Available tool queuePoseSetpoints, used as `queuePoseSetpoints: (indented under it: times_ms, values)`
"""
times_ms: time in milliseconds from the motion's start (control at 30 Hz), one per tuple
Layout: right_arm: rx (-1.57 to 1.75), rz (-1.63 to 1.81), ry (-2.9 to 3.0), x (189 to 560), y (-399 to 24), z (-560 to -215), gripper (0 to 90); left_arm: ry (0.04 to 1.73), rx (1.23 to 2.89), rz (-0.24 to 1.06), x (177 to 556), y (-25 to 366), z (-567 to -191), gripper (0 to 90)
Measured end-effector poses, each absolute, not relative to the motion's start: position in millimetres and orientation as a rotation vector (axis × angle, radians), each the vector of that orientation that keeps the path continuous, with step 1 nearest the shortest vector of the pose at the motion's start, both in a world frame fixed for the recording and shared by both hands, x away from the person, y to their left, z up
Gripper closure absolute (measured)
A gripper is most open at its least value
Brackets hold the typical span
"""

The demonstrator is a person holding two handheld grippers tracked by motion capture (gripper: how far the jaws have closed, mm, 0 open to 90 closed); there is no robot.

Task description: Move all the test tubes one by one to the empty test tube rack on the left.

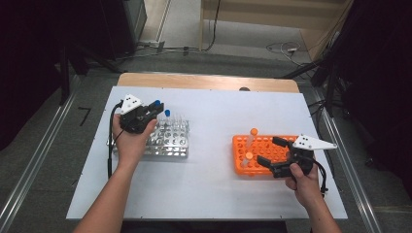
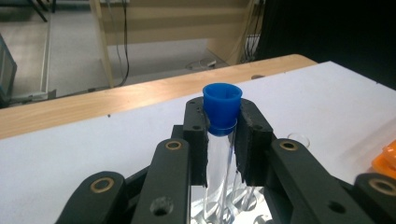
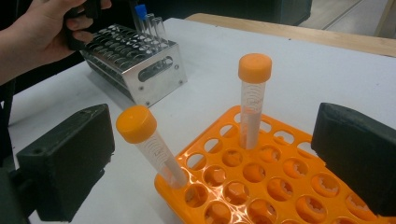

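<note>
My left gripper [image 1: 151,110] is shut on a clear tube with a blue cap [image 2: 222,99], gripped just below the cap and held upright over the far left corner of the metal rack [image 1: 167,145]. A second blue-capped tube [image 1: 167,113] stands in that rack beside some uncapped clear tubes [image 3: 156,25]. My right gripper [image 1: 272,151] stands open at the orange rack [image 1: 265,145], its jaws wide on either side of the rack's left end. Two orange-capped tubes stand in this rack, one upright [image 3: 253,93] and a nearer one leaning [image 3: 147,140]. Neither pad touches them.
The white table top [image 1: 214,116] has a wooden strip [image 1: 209,81] along its far edge. Cables trail from both grippers. Dark equipment and floor cables lie beyond the table.
</note>
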State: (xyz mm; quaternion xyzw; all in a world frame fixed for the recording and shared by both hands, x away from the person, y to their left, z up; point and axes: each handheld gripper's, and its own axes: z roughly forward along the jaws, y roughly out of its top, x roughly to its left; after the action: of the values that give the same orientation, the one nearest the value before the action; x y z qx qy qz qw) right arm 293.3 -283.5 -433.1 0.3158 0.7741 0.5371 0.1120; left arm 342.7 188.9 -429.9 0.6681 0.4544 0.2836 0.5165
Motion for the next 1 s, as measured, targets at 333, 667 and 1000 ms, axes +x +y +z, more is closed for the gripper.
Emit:
queuePoseSetpoints:
  times_ms: [333,667,1000]
  values:
    - [0.929,1.57,2.281,294.5,-282.2,-435.9,0.0,1.129,1.69,0.65,342.5,186.5,-436.2,75.4]
    - [0.929,1.575,2.276,295.7,-282.7,-437.8,1.1,1.167,1.651,0.598,333.5,189.5,-434.5,58.8]
    - [0.897,1.581,2.307,293.6,-278.7,-439.5,3.6,1.088,1.597,0.556,301.3,189.5,-433.8,27.3]
